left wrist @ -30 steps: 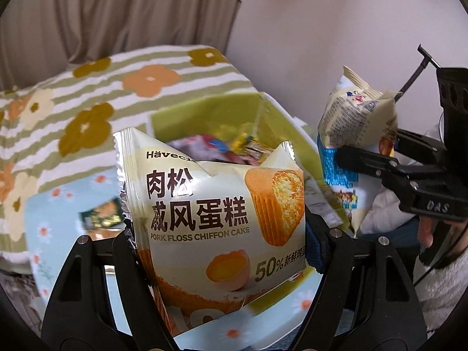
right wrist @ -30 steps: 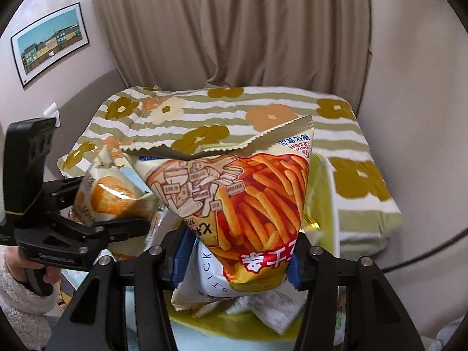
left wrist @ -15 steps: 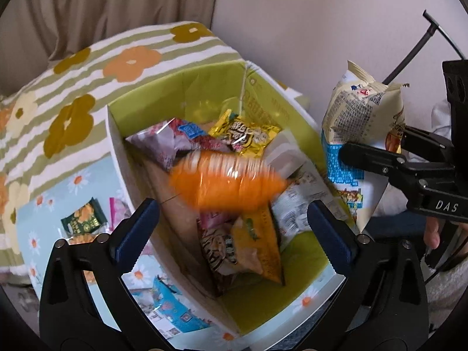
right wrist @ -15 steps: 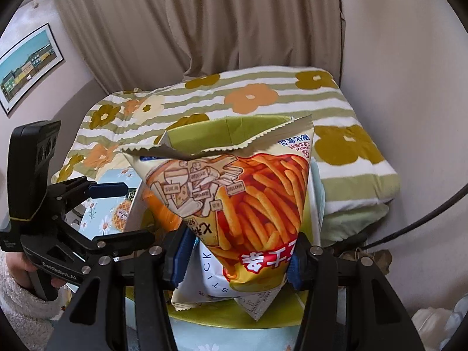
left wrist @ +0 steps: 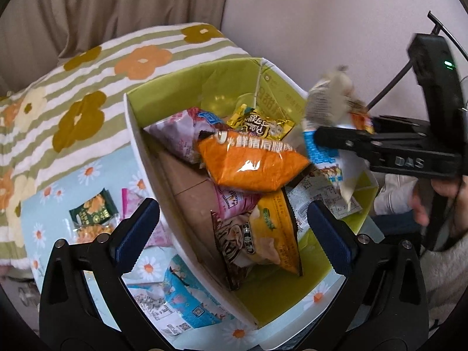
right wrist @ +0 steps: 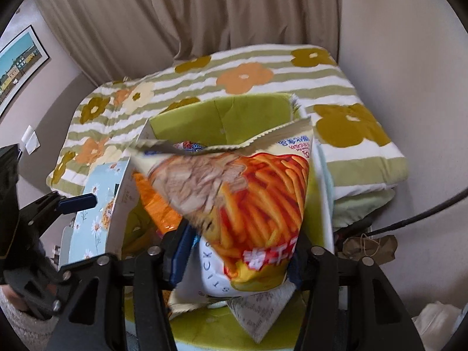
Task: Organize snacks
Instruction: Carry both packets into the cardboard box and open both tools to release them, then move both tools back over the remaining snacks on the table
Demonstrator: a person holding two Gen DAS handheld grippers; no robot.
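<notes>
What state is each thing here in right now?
Left gripper: open, empty.
Right gripper: fingers have just been opening.
Fries bag: blurred, loose between those fingers, above the box.
Orange packet: lying on top inside the box.
Box: open, partly filled.
Green packet: outside, on the cloth.

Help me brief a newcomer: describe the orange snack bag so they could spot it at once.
Find the green-lined box on the flowered blanket. On top of the heap of snacks inside lies the orange bag, just below a small yellow packet. It is the only solid orange, glossy pack there, with white Chinese lettering along its upper edge.
</notes>
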